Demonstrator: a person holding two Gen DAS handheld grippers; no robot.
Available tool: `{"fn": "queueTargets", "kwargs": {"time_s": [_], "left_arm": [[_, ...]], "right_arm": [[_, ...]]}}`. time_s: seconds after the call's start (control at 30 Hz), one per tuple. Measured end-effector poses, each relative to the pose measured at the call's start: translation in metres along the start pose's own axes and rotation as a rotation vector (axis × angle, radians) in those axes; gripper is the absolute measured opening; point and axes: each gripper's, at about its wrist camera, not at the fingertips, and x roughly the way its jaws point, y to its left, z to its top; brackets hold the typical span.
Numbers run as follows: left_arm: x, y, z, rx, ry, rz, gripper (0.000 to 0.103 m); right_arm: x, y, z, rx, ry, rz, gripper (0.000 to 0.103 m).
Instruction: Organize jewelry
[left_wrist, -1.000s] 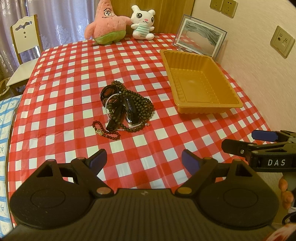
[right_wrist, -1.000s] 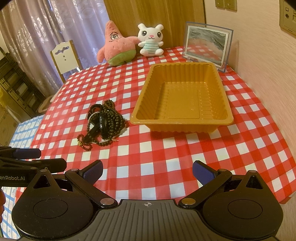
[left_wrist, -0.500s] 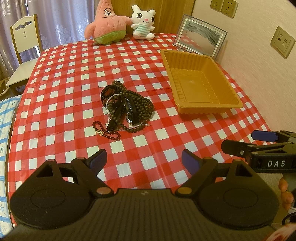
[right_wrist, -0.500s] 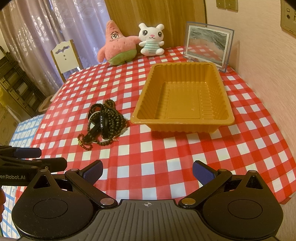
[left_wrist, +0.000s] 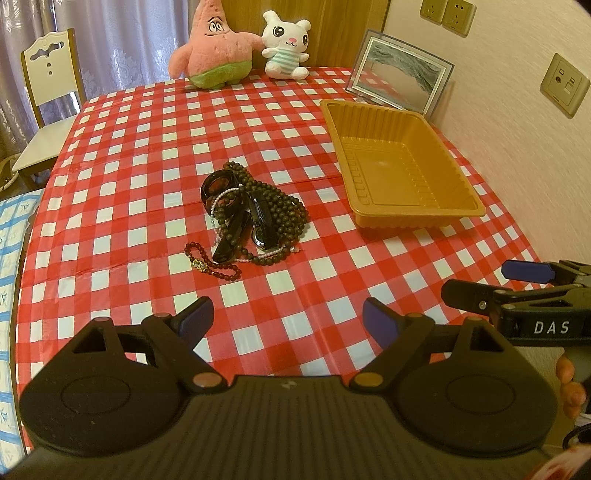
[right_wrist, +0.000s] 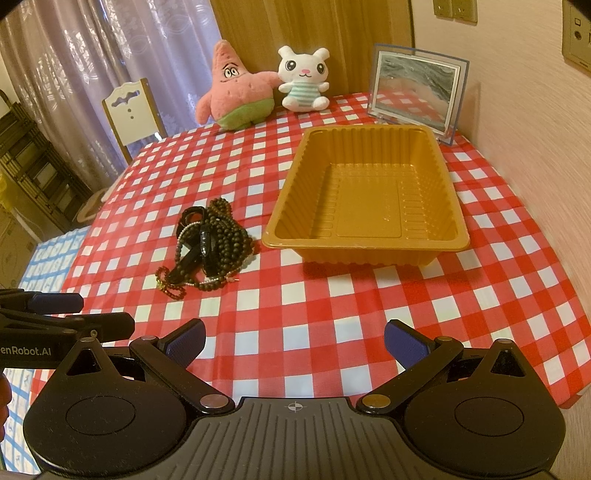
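A tangled pile of jewelry (left_wrist: 255, 218) (right_wrist: 210, 243) lies mid-table: dark bead strands, a thin pearl strand, black bangles and a watch. A small dark red bead bracelet (left_wrist: 210, 264) with a gold charm lies at its near left edge. An empty golden plastic tray (left_wrist: 399, 170) (right_wrist: 369, 206) stands to the right of the pile. My left gripper (left_wrist: 288, 319) is open over the near tablecloth, short of the pile. My right gripper (right_wrist: 293, 339) is open too, nearer the tray, and shows from the side in the left wrist view (left_wrist: 517, 280). Both hold nothing.
The table wears a red and white checked cloth (left_wrist: 147, 155). A pink starfish plush (left_wrist: 214, 48), a white bunny plush (left_wrist: 286, 46) and a framed picture (left_wrist: 399, 79) stand along the far edge. A white chair (left_wrist: 48, 96) stands at the far left. A wall runs along the right.
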Motion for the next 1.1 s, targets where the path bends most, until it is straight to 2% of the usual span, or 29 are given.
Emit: {"fn": "queueTargets", "kwargs": {"time_s": [0.83, 1.1], "left_arm": [[0.002, 0.004, 0.001, -0.008, 0.007, 0.001, 0.087], [0.021, 0.012, 0.011, 0.002, -0.020, 0.013, 0.087]], "right_arm": [[0.000, -0.002, 0.003, 0.009, 0.000, 0.000, 0.103], [0.002, -0.032, 0.005, 0.075, -0.103, -0.056, 0.100]]}}
